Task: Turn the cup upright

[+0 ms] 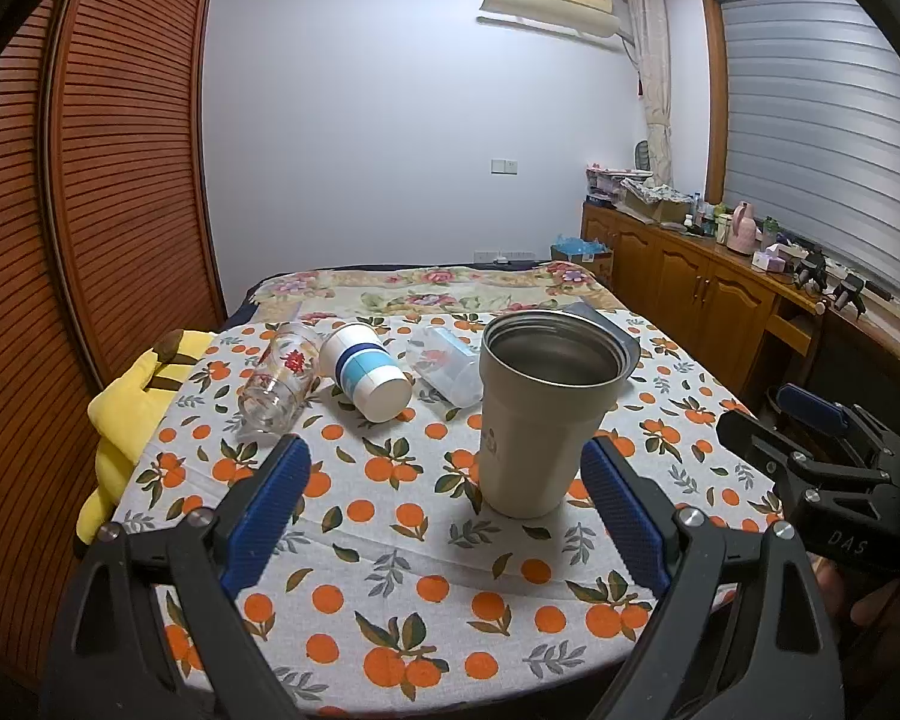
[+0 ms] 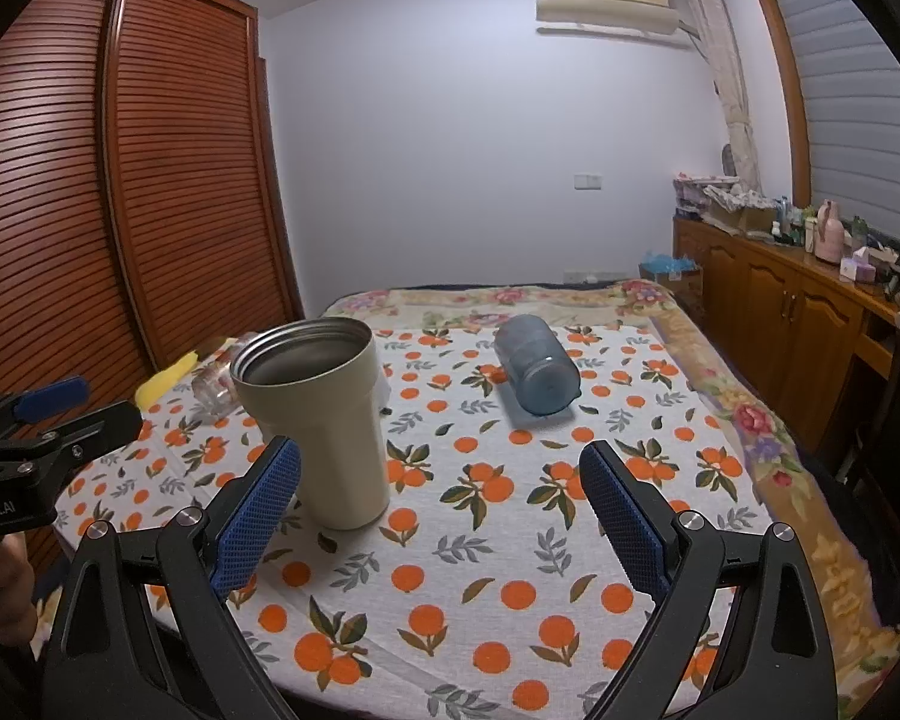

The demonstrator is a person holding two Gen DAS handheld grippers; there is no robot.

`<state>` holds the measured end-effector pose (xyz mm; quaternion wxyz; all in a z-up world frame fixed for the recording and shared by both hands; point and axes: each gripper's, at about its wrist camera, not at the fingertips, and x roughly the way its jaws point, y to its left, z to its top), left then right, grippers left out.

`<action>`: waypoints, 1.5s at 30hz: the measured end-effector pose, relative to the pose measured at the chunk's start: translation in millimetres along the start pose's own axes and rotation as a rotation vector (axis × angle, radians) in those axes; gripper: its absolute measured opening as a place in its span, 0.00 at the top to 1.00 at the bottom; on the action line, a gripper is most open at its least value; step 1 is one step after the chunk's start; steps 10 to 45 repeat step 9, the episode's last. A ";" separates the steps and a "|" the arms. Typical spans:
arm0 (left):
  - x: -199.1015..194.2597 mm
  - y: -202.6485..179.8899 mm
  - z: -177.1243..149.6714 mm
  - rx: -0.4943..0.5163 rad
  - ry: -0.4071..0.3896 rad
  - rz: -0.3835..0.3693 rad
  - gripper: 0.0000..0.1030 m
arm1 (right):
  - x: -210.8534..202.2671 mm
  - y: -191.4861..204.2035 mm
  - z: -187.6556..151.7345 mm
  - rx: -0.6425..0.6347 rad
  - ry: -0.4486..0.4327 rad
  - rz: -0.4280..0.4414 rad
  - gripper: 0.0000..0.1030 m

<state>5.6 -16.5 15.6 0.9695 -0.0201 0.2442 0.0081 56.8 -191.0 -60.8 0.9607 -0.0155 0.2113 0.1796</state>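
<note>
Left wrist view shows the beige steel-lined tumbler [image 1: 543, 414] standing upright, mouth up, on the orange-print tablecloth [image 1: 390, 540]. The left gripper [image 1: 447, 510] is spread wide and holds nothing; the tumbler stands near its right finger, and contact cannot be confirmed. The right gripper [image 2: 441, 513] is likewise spread and empty, with the same tumbler [image 2: 324, 426] just beside its left finger.

Three other cups lie on their sides further back on the cloth: a clear drinking glass with a red print [image 1: 279, 378], a white paper cup with blue bands [image 1: 366, 372] and a translucent plastic cup [image 1: 444, 369]. In the right wrist view, a blue-tinted translucent tumbler [image 2: 537, 363] lies on its side ahead of the right gripper, base toward the camera.

Judgement: the beige tumbler appears finished, so the step in hand is selection of the next toppled cup. The blue-tinted tumbler is the nearest candidate for the right gripper.

The next move calls for the following:
1. Advance the open fingers to straddle the cup wall.
2. Close gently; a thin wall may deform or slip.
3. Lift, rotate mouth-up, and set down clear of the beige tumbler.
</note>
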 end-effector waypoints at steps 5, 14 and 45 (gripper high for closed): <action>0.2 0.2 -0.2 -0.001 0.000 -0.001 0.10 | 0.1 -0.4 -0.1 0.000 0.000 -0.001 0.07; 0.1 0.0 -0.1 -0.001 0.001 0.000 0.10 | 0.1 -0.4 -0.1 0.001 -0.002 -0.002 0.07; 0.1 0.0 -0.1 -0.001 0.001 0.000 0.10 | 0.1 -0.4 -0.1 0.001 -0.002 -0.002 0.07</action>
